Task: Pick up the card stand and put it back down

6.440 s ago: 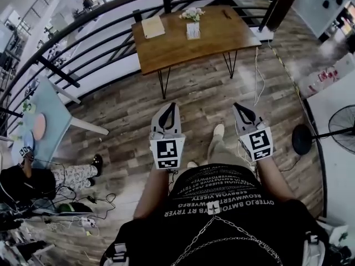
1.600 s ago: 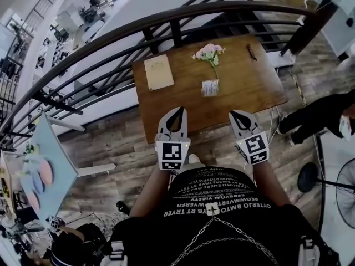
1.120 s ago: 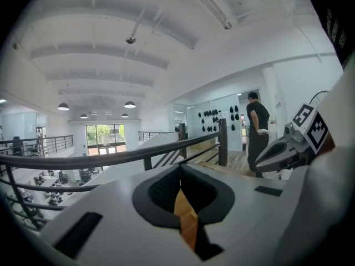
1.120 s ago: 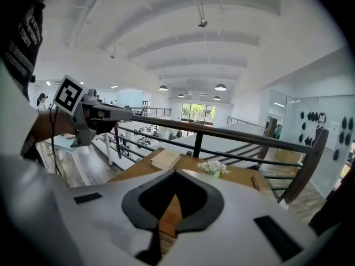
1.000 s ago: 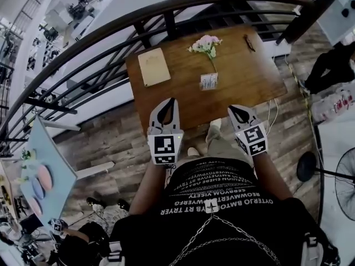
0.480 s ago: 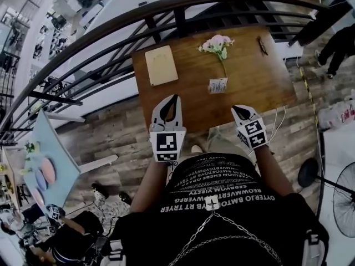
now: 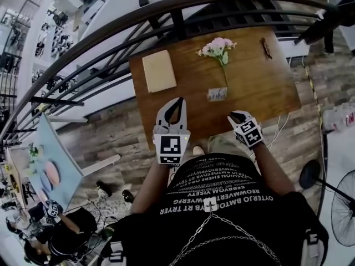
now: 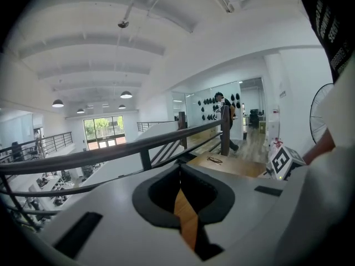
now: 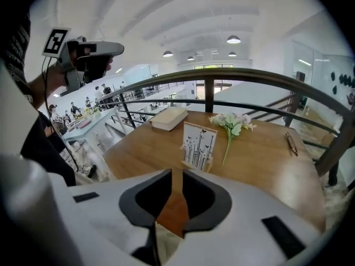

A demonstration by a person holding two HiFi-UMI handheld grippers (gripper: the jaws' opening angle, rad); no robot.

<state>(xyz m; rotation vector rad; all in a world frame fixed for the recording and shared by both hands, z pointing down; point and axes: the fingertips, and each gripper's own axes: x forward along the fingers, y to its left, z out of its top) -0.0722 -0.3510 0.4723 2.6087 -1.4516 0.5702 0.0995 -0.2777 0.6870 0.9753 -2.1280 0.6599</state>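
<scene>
The card stand point(image 7: 217, 94), a small white card with dark plant drawings in a wooden base, stands upright on the wooden table point(image 7: 260, 93). In the right gripper view the card stand point(image 9: 198, 146) is straight ahead, a short way beyond the jaws. My right gripper point(image 7: 233, 115) hangs over the table's near edge. Its jaws have just been opening to a thin gap, with nothing between them point(image 9: 172, 176). My left gripper point(image 7: 178, 101) is over the near edge to the left, shut and empty point(image 8: 178, 170).
A pink flower point(image 7: 218, 47) lies behind the stand, a tan book point(image 7: 158, 71) at the table's left, a small dark object point(image 7: 267, 49) at far right. A black railing point(image 7: 166, 7) curves behind the table. A fan point(image 7: 344, 204) stands at right.
My right gripper has dropped lower and tilted down toward the table's near edge, its jaws parting slightly. The left gripper has edged forward over the table's edge.
</scene>
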